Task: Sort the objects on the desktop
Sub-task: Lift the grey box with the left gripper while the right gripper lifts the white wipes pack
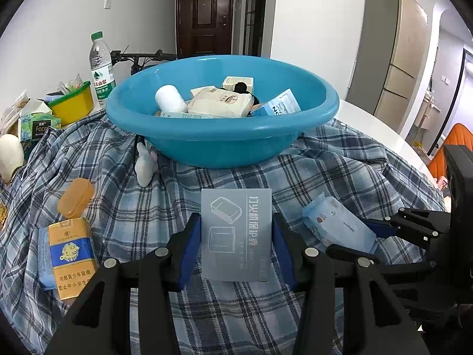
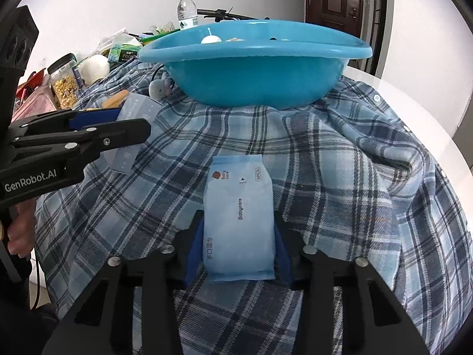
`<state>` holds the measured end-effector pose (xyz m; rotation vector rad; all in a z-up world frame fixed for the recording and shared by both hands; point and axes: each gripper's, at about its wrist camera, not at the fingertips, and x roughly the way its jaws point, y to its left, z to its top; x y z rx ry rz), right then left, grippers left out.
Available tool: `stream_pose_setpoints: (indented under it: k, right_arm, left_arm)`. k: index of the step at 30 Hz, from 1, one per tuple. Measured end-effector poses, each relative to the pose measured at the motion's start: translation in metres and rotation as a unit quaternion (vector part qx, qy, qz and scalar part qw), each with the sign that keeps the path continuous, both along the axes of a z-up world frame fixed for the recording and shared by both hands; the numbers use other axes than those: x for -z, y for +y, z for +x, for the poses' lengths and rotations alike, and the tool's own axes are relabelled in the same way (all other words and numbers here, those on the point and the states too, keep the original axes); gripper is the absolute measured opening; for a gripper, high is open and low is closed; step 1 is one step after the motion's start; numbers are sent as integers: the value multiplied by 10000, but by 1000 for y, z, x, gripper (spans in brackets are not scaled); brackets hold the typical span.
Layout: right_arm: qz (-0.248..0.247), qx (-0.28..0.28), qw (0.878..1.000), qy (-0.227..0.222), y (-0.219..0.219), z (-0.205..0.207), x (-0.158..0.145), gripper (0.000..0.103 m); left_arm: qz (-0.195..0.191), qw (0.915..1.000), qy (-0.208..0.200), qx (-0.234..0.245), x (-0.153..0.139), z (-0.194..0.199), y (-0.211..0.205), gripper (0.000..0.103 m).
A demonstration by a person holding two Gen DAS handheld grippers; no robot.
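While the left gripper (image 1: 236,236) pinches a frosted grey sleeve (image 1: 236,233) between its blue pads, the right gripper (image 2: 239,236) clamps a pale blue wet-wipe pack (image 2: 239,222) lying on the plaid cloth (image 2: 340,192). Directly ahead of both grippers sits a blue basin (image 1: 221,136) holding a white bottle (image 1: 171,99), a beige tissue pack (image 1: 220,103), a small carton (image 1: 238,84) and a blue sachet (image 1: 280,106). Beyond and left of the left gripper, a yellow tub (image 1: 72,105) contains packets beside a water bottle (image 1: 102,68). A cigarette pack (image 1: 72,254) lies left of that gripper.
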<state>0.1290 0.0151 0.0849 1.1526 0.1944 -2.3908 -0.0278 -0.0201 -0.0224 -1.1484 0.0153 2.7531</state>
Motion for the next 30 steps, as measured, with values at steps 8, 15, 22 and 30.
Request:
stream_pose_setpoints:
  k: [8, 15, 22, 30]
  right_arm:
    - [-76, 143, 9989, 443, 5, 5, -15, 40]
    - [-360, 291, 9912, 1241, 12, 19, -38, 40]
    - [-695, 475, 9809, 1752, 25, 27, -56, 40]
    - [-777, 489, 9715, 2187, 25, 37, -71, 40]
  left_arm:
    - [32, 9998, 204, -18, -5, 4, -2, 50]
    - [80, 9976, 682, -103, -16, 14, -6, 50]
    - [196, 9907, 1324, -245, -32, 28, -13, 50]
    - [46, 9791, 1972, -488, -50, 47, -15, 50]
